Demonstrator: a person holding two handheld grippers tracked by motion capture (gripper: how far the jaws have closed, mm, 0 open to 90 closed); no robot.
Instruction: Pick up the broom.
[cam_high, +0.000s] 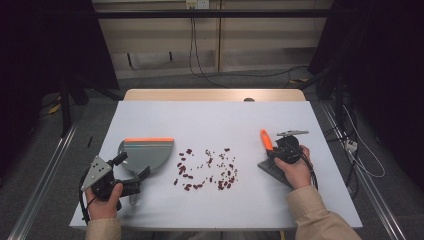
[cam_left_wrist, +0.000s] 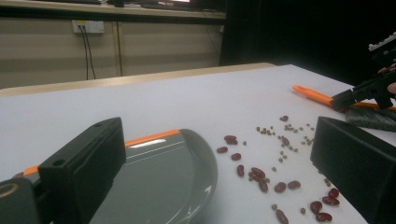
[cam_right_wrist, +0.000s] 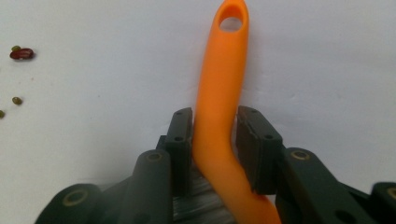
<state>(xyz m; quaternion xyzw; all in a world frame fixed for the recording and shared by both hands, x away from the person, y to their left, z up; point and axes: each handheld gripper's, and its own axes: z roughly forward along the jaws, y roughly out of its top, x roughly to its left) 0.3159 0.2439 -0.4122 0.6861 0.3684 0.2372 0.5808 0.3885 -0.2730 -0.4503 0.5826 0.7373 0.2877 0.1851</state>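
Just ahead of my left gripper (cam_high: 131, 181), whose jaws stand wide with nothing in them, lies the grey dustpan (cam_high: 148, 152). My right gripper (cam_right_wrist: 214, 140) has clamped the brush (cam_high: 272, 162) by its orange handle (cam_right_wrist: 219, 107). Between both grippers lie scattered beans (cam_high: 206, 170).

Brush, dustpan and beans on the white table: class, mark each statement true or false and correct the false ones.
1. The right tongs close on the brush's orange handle. True.
2. The beans lie inside the dustpan. False: they are scattered on the table beside it.
3. The dustpan has an orange edge. True.
4. The left tongs hold the brush. False: they are by the dustpan, jaws apart.
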